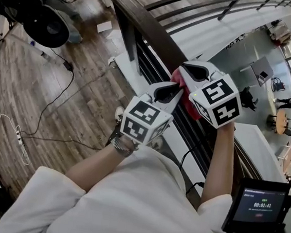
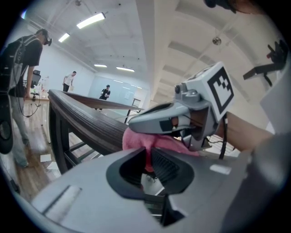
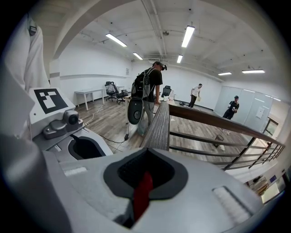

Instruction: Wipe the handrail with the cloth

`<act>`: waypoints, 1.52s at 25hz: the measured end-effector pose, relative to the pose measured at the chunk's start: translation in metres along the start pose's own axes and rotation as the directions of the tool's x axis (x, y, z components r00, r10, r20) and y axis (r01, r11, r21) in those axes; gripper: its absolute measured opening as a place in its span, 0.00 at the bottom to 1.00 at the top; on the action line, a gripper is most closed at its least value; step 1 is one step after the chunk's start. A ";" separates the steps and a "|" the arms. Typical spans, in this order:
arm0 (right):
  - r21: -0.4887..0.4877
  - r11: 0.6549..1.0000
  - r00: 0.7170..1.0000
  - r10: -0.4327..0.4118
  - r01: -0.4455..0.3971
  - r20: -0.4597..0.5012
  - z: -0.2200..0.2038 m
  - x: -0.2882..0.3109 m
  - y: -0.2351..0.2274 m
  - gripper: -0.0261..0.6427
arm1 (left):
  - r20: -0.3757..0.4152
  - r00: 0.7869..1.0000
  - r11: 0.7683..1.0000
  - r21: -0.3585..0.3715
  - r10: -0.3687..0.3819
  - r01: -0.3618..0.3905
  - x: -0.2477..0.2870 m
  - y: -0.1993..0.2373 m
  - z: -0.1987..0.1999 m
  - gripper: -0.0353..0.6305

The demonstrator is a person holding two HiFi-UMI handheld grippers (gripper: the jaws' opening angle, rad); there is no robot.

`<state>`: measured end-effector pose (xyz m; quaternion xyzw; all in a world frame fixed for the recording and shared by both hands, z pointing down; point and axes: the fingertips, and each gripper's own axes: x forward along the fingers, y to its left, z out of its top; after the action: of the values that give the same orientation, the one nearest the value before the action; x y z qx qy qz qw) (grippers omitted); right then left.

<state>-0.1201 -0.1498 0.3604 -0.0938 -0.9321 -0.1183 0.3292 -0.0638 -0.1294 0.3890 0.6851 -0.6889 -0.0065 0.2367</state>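
Note:
The dark wooden handrail [image 1: 145, 23] runs from the upper left down to the person's body. On top of it sits a red-pink cloth [image 1: 189, 109], bunched between both grippers. My left gripper [image 1: 170, 90] is shut on one fold of the cloth; in the left gripper view a pink strip [image 2: 148, 157] is pinched between its jaws. Just beyond it, my right gripper [image 1: 194, 70] is shut on another part of the cloth [image 3: 143, 193]. The rail [image 3: 161, 127] stretches away ahead of the right gripper. Most of the cloth is hidden under the grippers.
Dark bars of the balustrade [image 1: 156, 63] stand under the rail, with an open drop to a lower floor on the right. A black fan [image 1: 46, 25] and cables [image 1: 60, 94] lie on the wood floor at left. A screen with a timer [image 1: 260, 205] stands at lower right. A person [image 3: 150, 88] stands by the rail farther along.

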 end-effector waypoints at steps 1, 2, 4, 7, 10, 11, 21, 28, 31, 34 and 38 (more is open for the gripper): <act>0.000 1.000 1.000 -0.002 0.002 0.001 -0.001 -0.004 0.001 0.04 | -0.004 1.000 1.000 0.002 -0.008 0.008 0.000 -0.004 0.000 0.12; 0.001 1.000 1.000 -0.004 0.004 0.001 -0.001 -0.007 0.002 0.05 | -0.007 1.000 1.000 0.003 -0.015 0.015 -0.001 -0.007 0.000 0.12; 0.004 1.000 1.000 -0.006 0.006 0.006 0.000 -0.008 0.003 0.04 | -0.006 1.000 1.000 0.003 -0.023 0.023 -0.002 -0.008 0.000 0.12; 0.009 1.000 1.000 -0.002 0.002 0.020 0.005 -0.010 0.003 0.04 | 0.013 1.000 1.000 0.000 -0.021 0.021 -0.005 -0.006 0.008 0.12; 0.014 1.000 1.000 0.002 -0.002 0.025 0.008 -0.017 0.000 0.04 | 0.005 1.000 1.000 -0.007 -0.028 0.028 -0.004 -0.012 0.010 0.12; 0.014 1.000 1.000 0.002 -0.002 0.025 0.009 -0.019 0.000 0.04 | 0.002 1.000 1.000 -0.007 -0.030 0.030 -0.004 -0.013 0.011 0.12; 0.024 1.000 1.000 -0.011 0.010 0.017 0.000 -0.025 -0.001 0.04 | 0.003 0.999 0.999 0.006 -0.034 0.034 -0.001 -0.019 0.009 0.12; 0.019 1.000 1.000 -0.010 0.009 0.012 -0.007 -0.030 -0.004 0.04 | 0.009 0.999 0.999 0.002 -0.036 0.036 0.005 -0.026 0.005 0.12; 0.015 1.000 1.000 -0.011 0.011 0.011 -0.011 -0.031 -0.002 0.05 | 0.008 1.000 1.000 0.001 -0.031 0.031 0.005 -0.029 0.002 0.12; 0.009 1.000 1.000 -0.015 0.014 0.014 -0.016 -0.036 0.005 0.04 | 0.010 1.000 1.000 0.006 -0.029 0.029 0.002 -0.035 -0.004 0.12; 0.009 1.000 1.000 -0.013 0.012 0.019 -0.020 -0.042 0.011 0.05 | 0.002 1.000 0.999 0.007 -0.031 0.031 0.000 -0.043 -0.009 0.12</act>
<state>-0.0737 -0.1493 0.3508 -0.0876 -0.9362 -0.1152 0.3202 -0.0203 -0.1290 0.3828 0.6967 -0.6782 -0.0084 0.2334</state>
